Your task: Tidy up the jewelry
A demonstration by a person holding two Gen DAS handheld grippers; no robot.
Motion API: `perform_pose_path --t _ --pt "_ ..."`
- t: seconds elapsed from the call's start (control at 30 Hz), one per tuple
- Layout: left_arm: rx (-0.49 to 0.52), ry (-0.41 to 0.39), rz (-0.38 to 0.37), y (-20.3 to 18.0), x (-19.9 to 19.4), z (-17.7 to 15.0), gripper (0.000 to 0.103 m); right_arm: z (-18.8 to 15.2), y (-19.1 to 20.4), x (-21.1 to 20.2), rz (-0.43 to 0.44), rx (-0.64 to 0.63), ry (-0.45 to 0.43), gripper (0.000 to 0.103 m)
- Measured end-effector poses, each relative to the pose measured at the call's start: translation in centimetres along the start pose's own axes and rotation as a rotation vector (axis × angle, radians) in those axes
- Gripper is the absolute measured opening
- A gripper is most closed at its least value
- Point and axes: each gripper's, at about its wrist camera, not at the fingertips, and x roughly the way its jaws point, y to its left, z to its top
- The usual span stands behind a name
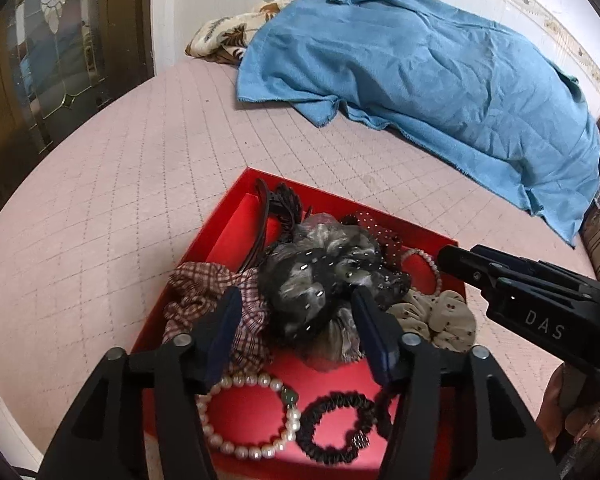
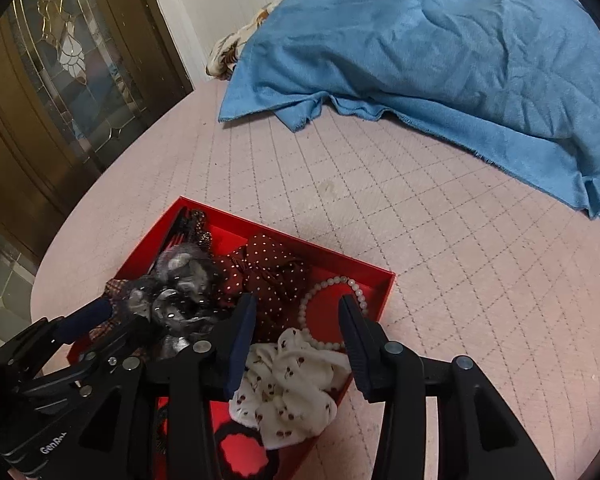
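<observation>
A red tray [image 1: 244, 216] [image 2: 332, 260] on the pink quilted bed holds hair ties and bracelets. My left gripper [image 1: 296, 312] is open above it, its fingers either side of a grey-black sheer scrunchie [image 1: 320, 268], the left finger over a plaid scrunchie [image 1: 204, 288]. A pearl bracelet with a green bead [image 1: 244, 420] and a black scrunchie [image 1: 336, 428] lie nearer the camera. My right gripper [image 2: 296, 308] is open over a white cherry-print scrunchie [image 2: 292, 388], a pale bead bracelet [image 2: 332, 284] and a dark red dotted bow [image 2: 268, 276]. Neither gripper holds anything.
A blue cloth [image 1: 420, 80] [image 2: 440, 40] covers a heap at the back of the bed, a patterned pillow [image 1: 228, 36] beside it. A dark glazed door [image 2: 60, 80] stands to the left. A black hair clip [image 1: 284, 200] lies in the tray's far corner.
</observation>
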Motion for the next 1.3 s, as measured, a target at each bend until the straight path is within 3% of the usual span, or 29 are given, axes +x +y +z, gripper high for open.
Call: perform_pose_path --t 0.27,0.63,0.77,0.87,1.0,1.3 --pt "0.02 -0.045 0.029 -0.4 -3.9 -0.9 0.069 -1.6 -0.4 -3.5 0.003 0.031 -0.028 0.055" --pt "0.049 -0.132 0.059 -2.0 -8.8 -3.0 0.075 -5.7 -0.9 -8.4 0.004 0.071 -0.056 0.068" --pt "0.068 -0.234 0.128 -2.9 -11.3 -3.8 0.088 -7.3 -0.8 -10.1 -0.023 0.06 -0.075 0.07" --pt "0.083 -0.359 0.216 -3.5 -13.6 -4.3 0.097 -8.4 -0.8 -11.2 -0.043 0.047 -0.089 0.071" --pt "0.081 -0.496 0.319 -4.0 -16.6 -4.9 0.102 -9.5 -1.0 -12.6 -0.054 0.05 -0.106 0.072" --pt "0.021 -0.563 0.349 -3.1 -20.6 -5.9 0.103 -11.1 -0.2 -15.2 -0.049 0.054 -0.152 0.073"
